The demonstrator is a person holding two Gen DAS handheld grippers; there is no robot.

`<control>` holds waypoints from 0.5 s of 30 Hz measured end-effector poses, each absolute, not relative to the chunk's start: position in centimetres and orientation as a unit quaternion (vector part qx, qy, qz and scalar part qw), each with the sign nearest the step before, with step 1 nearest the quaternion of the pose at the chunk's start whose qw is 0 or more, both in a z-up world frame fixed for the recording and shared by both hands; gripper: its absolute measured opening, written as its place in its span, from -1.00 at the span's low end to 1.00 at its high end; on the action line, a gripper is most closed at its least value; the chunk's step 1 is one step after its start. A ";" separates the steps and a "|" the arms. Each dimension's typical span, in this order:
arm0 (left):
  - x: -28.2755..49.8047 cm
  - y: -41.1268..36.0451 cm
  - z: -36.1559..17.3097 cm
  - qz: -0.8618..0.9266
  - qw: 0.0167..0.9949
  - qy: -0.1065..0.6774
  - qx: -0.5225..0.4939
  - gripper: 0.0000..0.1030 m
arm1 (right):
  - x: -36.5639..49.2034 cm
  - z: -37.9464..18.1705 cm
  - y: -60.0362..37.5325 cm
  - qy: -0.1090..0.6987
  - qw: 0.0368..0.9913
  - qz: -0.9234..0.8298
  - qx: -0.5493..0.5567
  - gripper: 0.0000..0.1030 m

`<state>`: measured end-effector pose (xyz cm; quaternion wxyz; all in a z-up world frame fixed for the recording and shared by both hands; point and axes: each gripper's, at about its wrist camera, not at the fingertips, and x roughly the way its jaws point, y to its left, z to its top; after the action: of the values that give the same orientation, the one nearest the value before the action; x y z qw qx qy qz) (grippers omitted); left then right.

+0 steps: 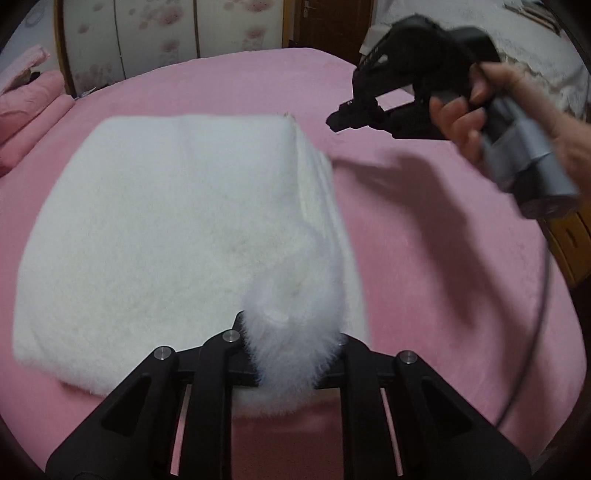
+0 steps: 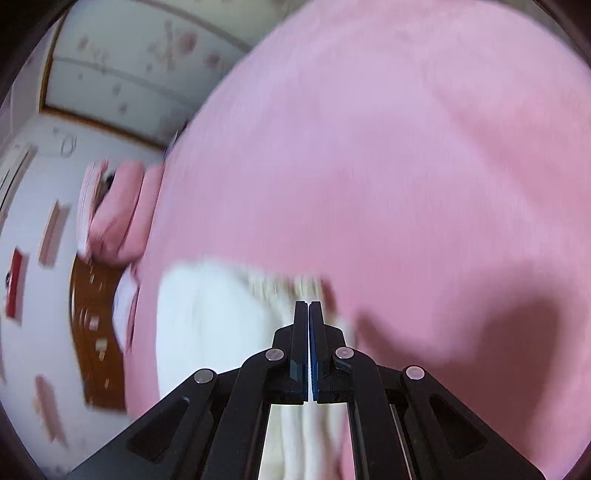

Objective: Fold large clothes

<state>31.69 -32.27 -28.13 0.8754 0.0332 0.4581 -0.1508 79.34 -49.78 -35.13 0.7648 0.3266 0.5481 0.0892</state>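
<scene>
- White garment (image 1: 155, 229) lies folded flat on pink bed (image 1: 424, 258)
- Left gripper (image 1: 291, 343) pinches its near corner
- Right gripper (image 2: 308, 306) empty, jaws closed, above the bed
- Final tidy seemingly left

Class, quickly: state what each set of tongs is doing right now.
Left tongs: shut on the white fluffy garment.
Right tongs: shut, holding nothing, above the pink bed.

Bedroom setup, whole bed (image 1: 424, 229) covered in a fuzzy pink blanket. Behind the bed there's a wardrobe (image 1: 147, 37) with pale sliding doors printed with pink flowers, a brown wooden door (image 1: 325, 22) right next to it. Pink pillows (image 1: 33, 107) piled at the bed's left edge. Soft indoor light, pale walls.
</scene>
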 end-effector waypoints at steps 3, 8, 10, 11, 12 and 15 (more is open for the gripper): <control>32.2 -32.1 -28.0 -0.163 0.861 0.481 0.015 -0.76 | 78.3 -35.4 -48.0 0.587 0.723 0.152 0.331 -0.91; 33.5 -28.5 -26.8 -0.243 0.800 0.547 -0.047 -0.42 | 75.5 -34.7 -43.8 0.605 0.703 0.201 0.315 -0.12; 33.8 -27.0 -26.0 -0.259 0.774 0.573 -0.076 -0.32 | 75.0 -35.0 -42.8 0.617 0.700 0.196 0.301 -0.11; 34.0 -26.1 -25.6 -0.260 0.760 0.588 -0.094 -0.17 | 74.6 -35.2 -42.1 0.622 0.701 0.191 0.292 -0.11; 34.3 -25.1 -25.1 -0.253 0.747 0.604 -0.112 -0.03 | 74.3 -35.5 -41.3 0.635 0.701 0.179 0.271 -0.11; 35.1 -21.8 -24.1 -0.200 0.739 0.628 -0.138 0.50 | 72.7 -35.4 -39.2 0.647 0.715 0.159 0.213 -0.02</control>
<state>35.14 -21.79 -24.06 0.7391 -0.1376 0.6284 -0.1996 72.68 -39.21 -35.43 0.7147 0.2126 0.6471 0.1591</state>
